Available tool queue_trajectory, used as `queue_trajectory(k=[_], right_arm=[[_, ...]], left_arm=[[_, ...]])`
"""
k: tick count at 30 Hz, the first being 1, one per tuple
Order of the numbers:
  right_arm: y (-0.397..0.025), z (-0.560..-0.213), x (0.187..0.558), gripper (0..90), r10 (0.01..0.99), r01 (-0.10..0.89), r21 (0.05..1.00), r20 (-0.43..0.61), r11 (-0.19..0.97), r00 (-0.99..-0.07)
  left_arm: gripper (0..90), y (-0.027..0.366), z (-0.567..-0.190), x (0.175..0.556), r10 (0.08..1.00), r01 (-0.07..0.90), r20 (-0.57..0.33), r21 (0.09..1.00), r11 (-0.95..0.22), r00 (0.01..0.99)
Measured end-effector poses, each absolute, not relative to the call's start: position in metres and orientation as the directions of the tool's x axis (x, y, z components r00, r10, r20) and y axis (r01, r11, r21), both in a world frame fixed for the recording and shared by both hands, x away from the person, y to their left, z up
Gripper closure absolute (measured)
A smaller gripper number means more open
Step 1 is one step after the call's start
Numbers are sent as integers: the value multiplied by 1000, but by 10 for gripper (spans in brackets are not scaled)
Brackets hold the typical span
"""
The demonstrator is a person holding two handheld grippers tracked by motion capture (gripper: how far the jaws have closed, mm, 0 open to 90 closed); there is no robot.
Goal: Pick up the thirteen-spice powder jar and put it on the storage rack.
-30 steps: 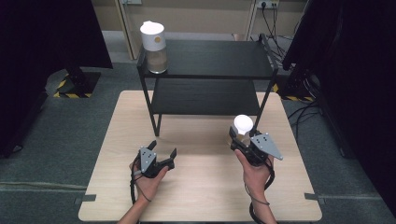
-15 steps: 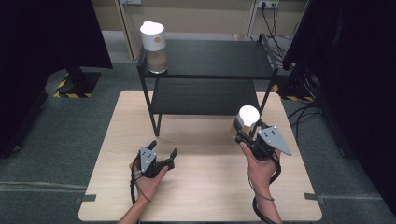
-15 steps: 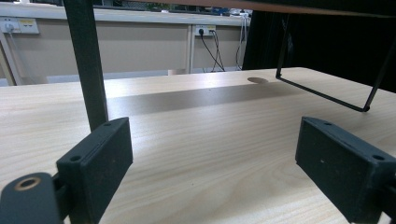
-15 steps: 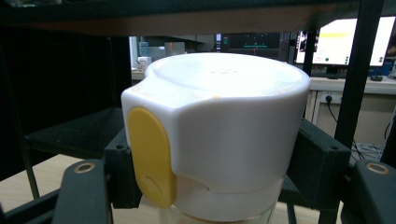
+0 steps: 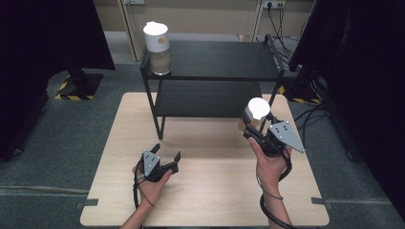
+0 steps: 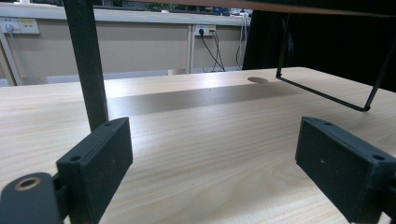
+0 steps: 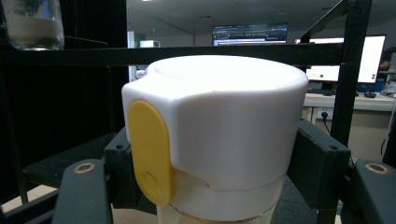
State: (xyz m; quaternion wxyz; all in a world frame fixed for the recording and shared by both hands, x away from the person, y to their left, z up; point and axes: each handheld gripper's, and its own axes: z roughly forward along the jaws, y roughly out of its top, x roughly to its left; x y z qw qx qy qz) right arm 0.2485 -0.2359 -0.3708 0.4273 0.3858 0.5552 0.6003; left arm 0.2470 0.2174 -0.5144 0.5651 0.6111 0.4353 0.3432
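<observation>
My right gripper [image 5: 254, 128] is shut on a jar with a white lid [image 5: 258, 109], held above the table just in front of the black shelf's right end. In the right gripper view the white lid [image 7: 219, 126] with a yellow tab sits between the jaws, level with the shelf's top board. A second white-lidded jar [image 5: 157, 47] stands on the top left corner of the black two-tier shelf [image 5: 215, 62]. My left gripper [image 5: 165, 157] rests low over the table near its front left, jaws wide apart with nothing between them; in its view its open span [image 6: 210, 154] frames bare wood.
The light wooden table [image 5: 210, 191] carries the shelf at its far half. A shelf leg [image 6: 86, 65] stands just ahead of my left gripper. Dark screens flank the table; cables [image 5: 315, 114] lie on the floor at right.
My right gripper has lifted the jar and carried it to the right and up toward the shelf. The left gripper has stayed in place.
</observation>
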Motion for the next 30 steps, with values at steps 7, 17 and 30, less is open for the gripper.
queue_trajectory(k=[7, 17, 30], right_arm=[[-236, -363, 251, 308, 942, -98, 995, -10, -25, -336], [-235, -348, 253, 308, 944, -130, 991, -12, -32, -329], [-235, -331, 257, 308, 945, -159, 986, -11, -43, -326]], left_arm=[[109, 217, -514, 247, 920, 144, -73, 989, 18, 386], [109, 217, -515, 247, 920, 144, -73, 989, 18, 386], [109, 217, -514, 247, 920, 144, -72, 989, 17, 386]])
